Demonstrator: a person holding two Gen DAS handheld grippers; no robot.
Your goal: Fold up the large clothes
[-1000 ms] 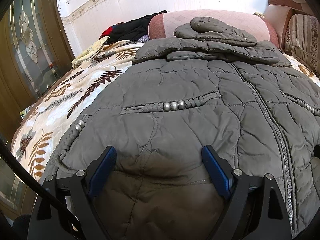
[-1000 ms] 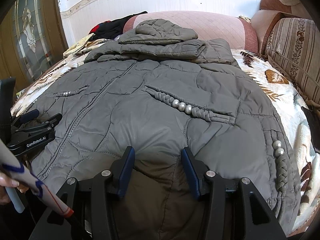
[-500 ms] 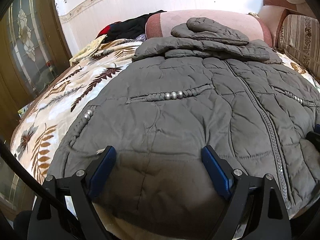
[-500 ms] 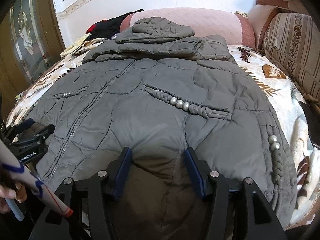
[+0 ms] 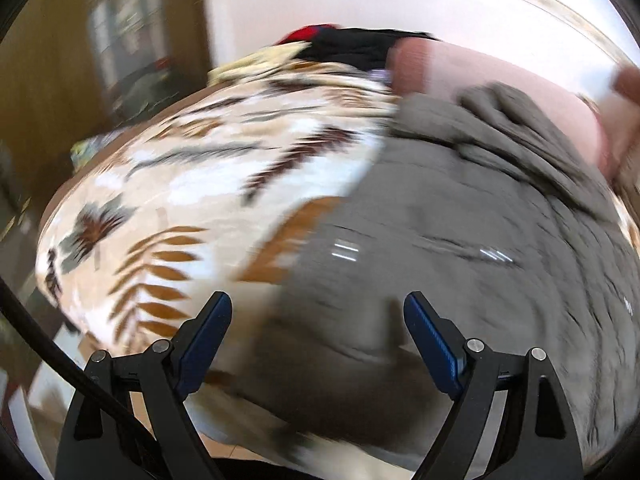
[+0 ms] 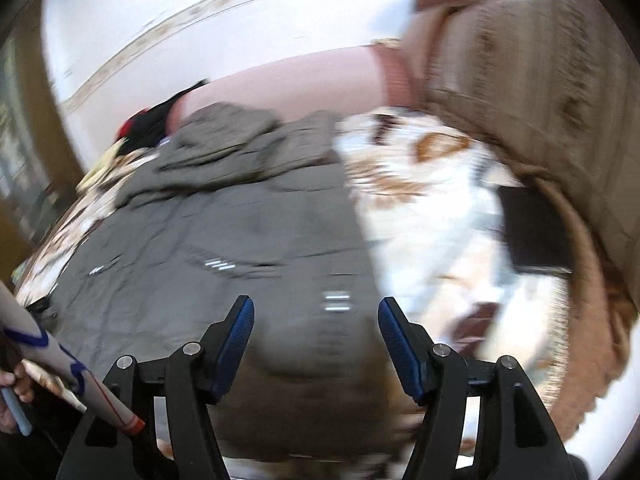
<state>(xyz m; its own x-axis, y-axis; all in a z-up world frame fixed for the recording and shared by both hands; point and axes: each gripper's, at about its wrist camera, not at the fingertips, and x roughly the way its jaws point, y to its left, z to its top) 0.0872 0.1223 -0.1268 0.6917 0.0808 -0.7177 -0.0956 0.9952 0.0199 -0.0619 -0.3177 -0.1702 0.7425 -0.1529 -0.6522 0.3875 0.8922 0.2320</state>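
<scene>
Jaws of both the left gripper (image 5: 318,316) and right gripper (image 6: 316,318) stand wide apart, holding nothing, above the hem of the grey jacket (image 5: 460,264). It lies spread on the bed (image 5: 200,184), sleeves seemingly folded in; the body fold remains.

Both my wrist views are heavily motion-blurred: the grey jacket (image 5: 460,208) and the leaf-print bedspread (image 5: 192,200) smear into streaks, and the jacket's beads read as short bright dashes. Only my left gripper (image 5: 318,330) and right gripper (image 6: 316,332) stay sharp. Light is bright and even; the white wall (image 6: 240,32) is nearly overexposed. Fisheye distortion bows the edges, and the corners vignette to black.
</scene>
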